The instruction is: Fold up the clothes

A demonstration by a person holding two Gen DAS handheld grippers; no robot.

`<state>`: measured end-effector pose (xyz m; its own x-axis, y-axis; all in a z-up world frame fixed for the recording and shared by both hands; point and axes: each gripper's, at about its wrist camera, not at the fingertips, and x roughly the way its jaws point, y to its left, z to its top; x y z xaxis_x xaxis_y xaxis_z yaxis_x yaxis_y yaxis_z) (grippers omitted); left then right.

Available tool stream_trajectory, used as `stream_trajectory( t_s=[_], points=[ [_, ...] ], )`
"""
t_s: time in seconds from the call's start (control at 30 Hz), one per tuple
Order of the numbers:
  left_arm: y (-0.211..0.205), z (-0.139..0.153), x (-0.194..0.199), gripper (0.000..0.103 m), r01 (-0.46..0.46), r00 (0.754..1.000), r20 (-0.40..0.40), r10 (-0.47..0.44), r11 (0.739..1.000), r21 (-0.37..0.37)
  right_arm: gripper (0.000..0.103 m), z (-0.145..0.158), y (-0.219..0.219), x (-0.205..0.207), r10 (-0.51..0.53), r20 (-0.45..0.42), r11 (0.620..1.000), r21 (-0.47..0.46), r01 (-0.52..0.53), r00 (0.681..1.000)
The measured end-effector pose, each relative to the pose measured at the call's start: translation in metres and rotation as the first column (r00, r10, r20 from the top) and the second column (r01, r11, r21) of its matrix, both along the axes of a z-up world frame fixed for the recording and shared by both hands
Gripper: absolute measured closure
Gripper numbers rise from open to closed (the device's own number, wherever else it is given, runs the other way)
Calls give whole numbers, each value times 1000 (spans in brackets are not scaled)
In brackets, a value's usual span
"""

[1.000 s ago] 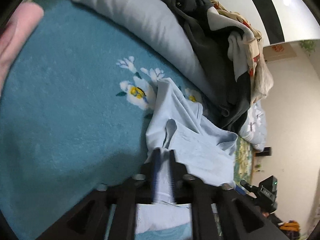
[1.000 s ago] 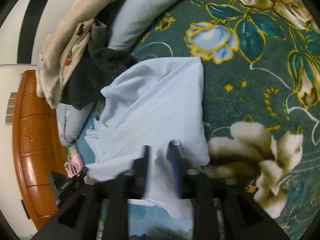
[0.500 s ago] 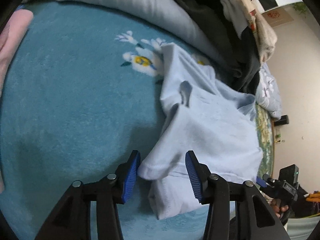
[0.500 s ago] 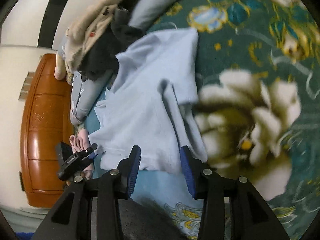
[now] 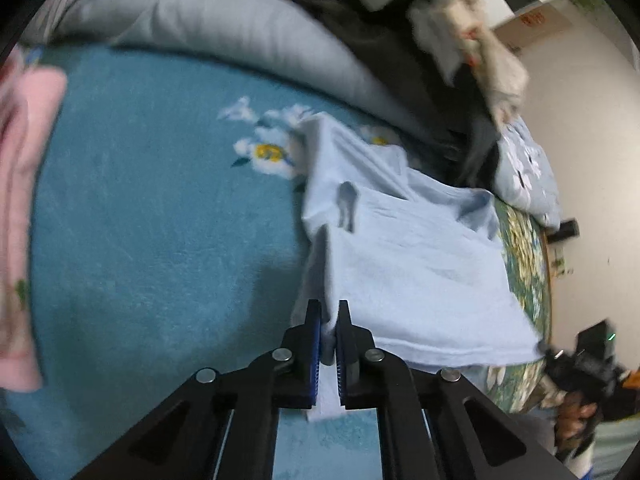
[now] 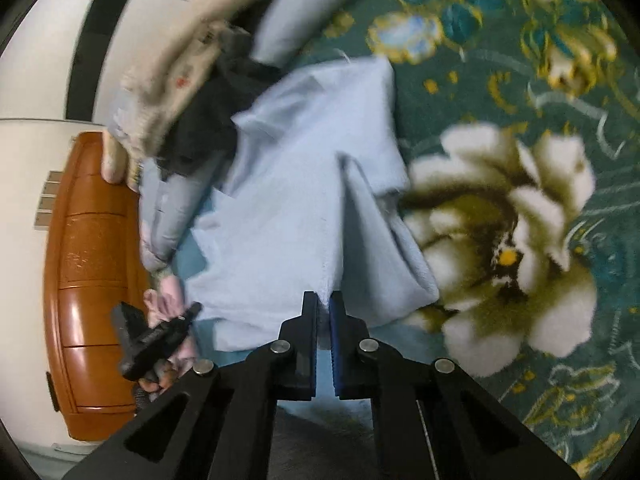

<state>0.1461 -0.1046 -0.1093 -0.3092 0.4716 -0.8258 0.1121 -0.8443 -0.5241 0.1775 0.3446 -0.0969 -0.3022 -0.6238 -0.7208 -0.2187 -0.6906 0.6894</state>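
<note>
The shirt (image 5: 420,272), pale blue, lies spread on the blanket (image 5: 152,220), partly on the plain teal stretch and partly on the dark green flowered stretch (image 6: 520,220); its far end reaches the foot of the clothes heap (image 5: 400,32) (dark and cream garments piled over a grey cushion (image 5: 248,36)).

Left gripper (image 5: 329,320): jaws have just been closing and now stand narrow, clamped on a fold of the shirt's near edge; cloth shows between the blue pads and hangs a little below them; the fabric rises in a ridge from the jaws toward the sleeve.

Right gripper (image 6: 324,304): jaws likewise have just been closing; narrow, pinching the shirt's hem at the other near corner; a raised crease runs up from the pads across the cloth.

The hem between the two grippers is drawn fairly straight. In the right wrist view the left gripper shows at the shirt's left side, held in a hand (image 6: 160,376); in the left wrist view the right gripper sits at the far right, also in a hand (image 5: 576,416).

A pink cloth (image 5: 20,220) lies at the blanket's left edge, well apart from the shirt; a wooden headboard (image 6: 84,280) stands beyond the bed. Both views are blurred.
</note>
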Motion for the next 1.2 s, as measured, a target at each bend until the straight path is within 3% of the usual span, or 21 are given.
stream_trajectory(
  t_s=[0.07,0.2,0.37,0.53,0.6,0.67,0.8,0.93,1.03,1.2],
  points=[
    [-2,14,8,97,13,1000,-22,-12,1000,19,98,26,3,5,-12,-63,1000,-19,11,998],
    [-3,49,39,97,6,997,-72,5,988,153,98,70,10,23,-56,-170,996,-78,43,984],
    [-12,88,101,97,2,987,-152,52,942,337,98,114,15,67,-98,-285,987,-151,57,953],
    [-27,96,147,97,-16,984,-149,94,890,455,98,135,25,115,-123,-338,987,-143,78,933],
    [-28,88,139,97,-21,987,-131,93,883,470,98,129,28,116,-137,-328,985,-148,92,935],
    [-24,77,116,97,-36,990,-105,92,895,444,98,115,29,98,-142,-289,985,-140,105,947],
    [-30,45,50,97,-135,987,-15,160,880,455,98,87,27,43,-151,-217,984,-121,127,964],
    [-27,17,-17,97,-200,979,64,191,881,428,98,66,25,-26,-158,-161,986,-83,147,974],
    [-18,5,-59,97,-211,978,74,197,914,348,98,48,24,-72,-171,-112,985,-39,167,979],
    [-10,-21,-110,97,-257,966,97,240,927,272,98,13,22,-128,-197,-38,980,14,197,980]
  ],
)
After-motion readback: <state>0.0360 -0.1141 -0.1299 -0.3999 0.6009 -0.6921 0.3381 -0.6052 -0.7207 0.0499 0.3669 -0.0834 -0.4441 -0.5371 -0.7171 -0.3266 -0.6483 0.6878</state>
